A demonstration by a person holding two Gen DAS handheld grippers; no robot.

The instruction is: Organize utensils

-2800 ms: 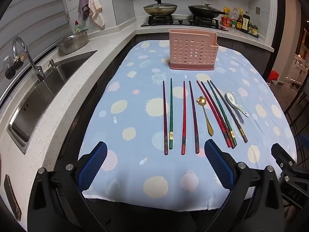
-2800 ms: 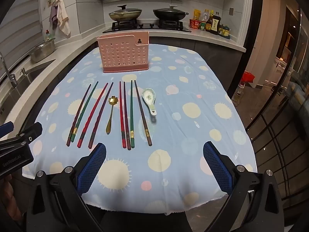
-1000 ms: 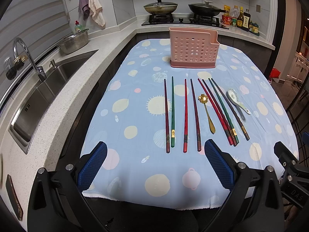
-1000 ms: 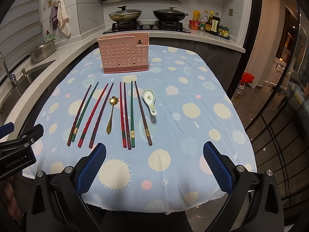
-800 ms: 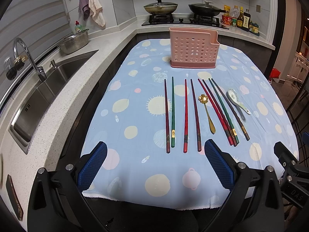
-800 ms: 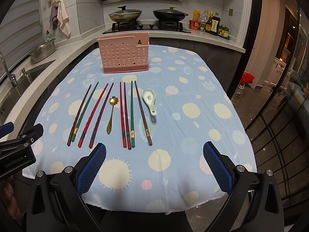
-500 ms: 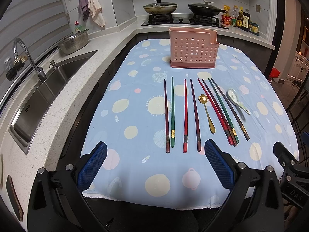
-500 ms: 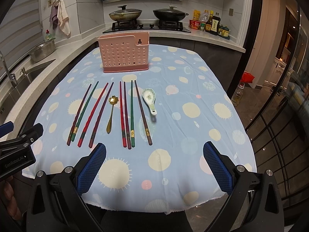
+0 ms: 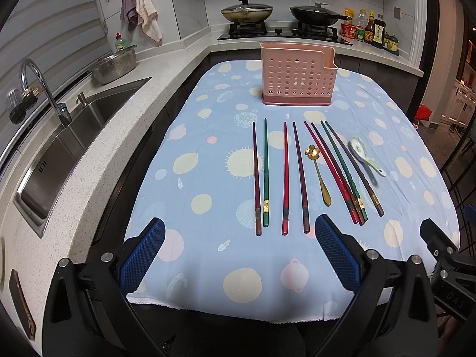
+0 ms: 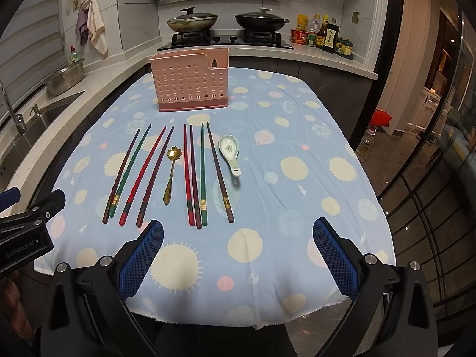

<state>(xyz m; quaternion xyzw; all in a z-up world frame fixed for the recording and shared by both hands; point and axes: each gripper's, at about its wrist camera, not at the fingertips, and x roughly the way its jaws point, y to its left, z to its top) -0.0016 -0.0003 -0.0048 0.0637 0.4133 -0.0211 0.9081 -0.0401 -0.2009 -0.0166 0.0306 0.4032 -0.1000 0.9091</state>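
A pink perforated utensil holder [image 9: 297,78] [image 10: 190,84] stands upright at the far end of the table. In front of it lie several red, green and dark chopsticks [image 9: 285,178] [image 10: 196,175], side by side and pointing away from me. A gold flower-shaped spoon [image 9: 318,171] [image 10: 170,174] lies among them, and a white ceramic spoon [image 9: 364,156] [image 10: 229,151] rests at the right. My left gripper [image 9: 238,253] hovers open at the near table edge, just short of the chopstick ends. My right gripper [image 10: 238,255] is open too, empty, near the right chopstick group.
The table wears a blue cloth [image 9: 208,178] with pale dots. A steel sink [image 9: 59,154] with a tap and a metal bowl [image 9: 114,64] sit on the counter at left. Two lidded pans [image 10: 192,20] are on the stove behind, with sauce bottles [image 10: 324,35] beside it.
Both grippers have barely shifted; the utensils lie where they were.
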